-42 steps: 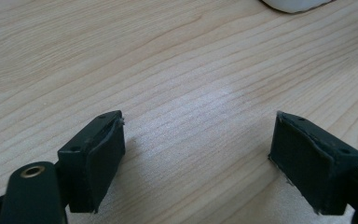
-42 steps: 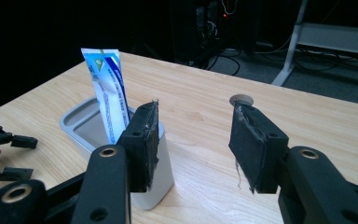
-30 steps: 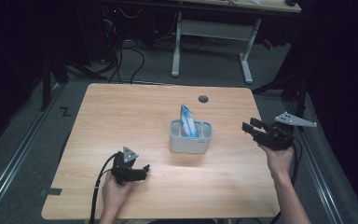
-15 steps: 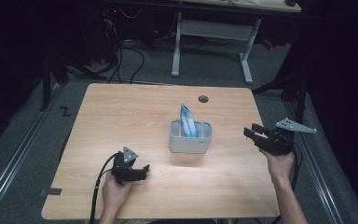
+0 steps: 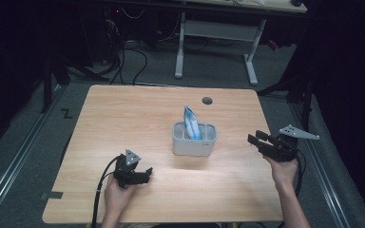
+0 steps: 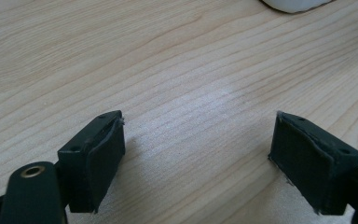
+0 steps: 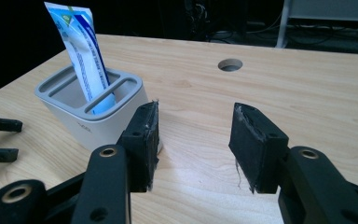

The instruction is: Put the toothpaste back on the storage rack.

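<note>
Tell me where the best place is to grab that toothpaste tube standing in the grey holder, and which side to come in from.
Probably grip the toothpaste tube on its flat upper part, above the holder rim, coming down from above. It stands upright in a narrow slot, so its lower end is walled in, while the top sticks out free. Set the jaws across its thin, flat faces. The right gripper is open and nearer to it.

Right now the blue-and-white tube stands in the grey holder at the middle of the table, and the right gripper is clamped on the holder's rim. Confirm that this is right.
Not quite. The tube does stand in the grey holder at mid-table, but the right gripper is not clamped on its rim. The right gripper view shows its jaws open with bare table between them, and the high view shows it apart from the holder.
</note>
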